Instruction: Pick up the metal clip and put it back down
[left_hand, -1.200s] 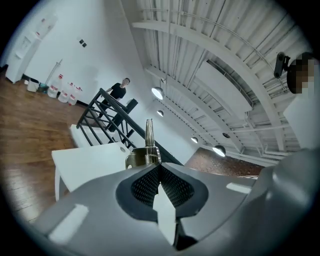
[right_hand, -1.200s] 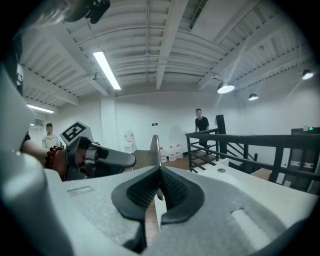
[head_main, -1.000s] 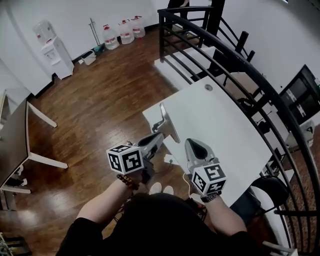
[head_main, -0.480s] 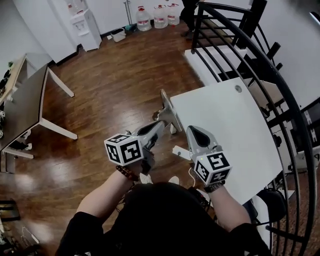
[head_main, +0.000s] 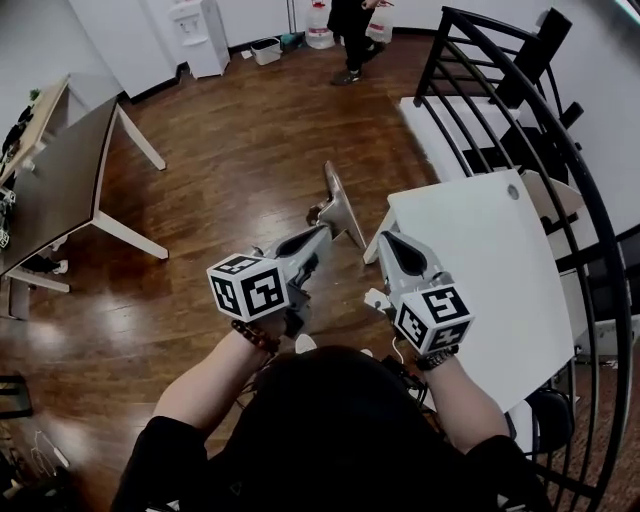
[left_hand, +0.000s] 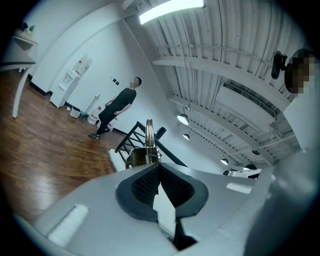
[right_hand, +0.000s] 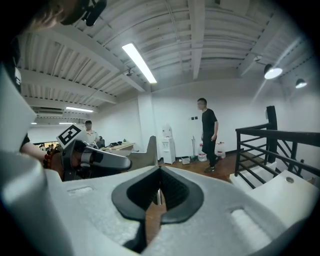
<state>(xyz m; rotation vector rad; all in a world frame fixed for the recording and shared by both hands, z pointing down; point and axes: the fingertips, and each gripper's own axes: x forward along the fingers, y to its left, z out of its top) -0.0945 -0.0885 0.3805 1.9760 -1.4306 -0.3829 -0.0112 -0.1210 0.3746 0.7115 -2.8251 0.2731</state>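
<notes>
The left gripper (head_main: 320, 232) holds the clip (head_main: 338, 205) in its jaws, aloft beside the desk (head_main: 480, 260); the right gripper (head_main: 388, 243) has its jaws closed, empty. Next, I judge, the clip wants lowering onto the desk

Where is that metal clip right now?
In the head view the metal clip sits pinched in the left gripper above the wooden floor, just left of the white table.

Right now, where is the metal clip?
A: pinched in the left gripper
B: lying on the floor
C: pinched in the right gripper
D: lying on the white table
A: the metal clip sticks out from the closed tips of the left gripper, up in the air beside the white table.
</notes>
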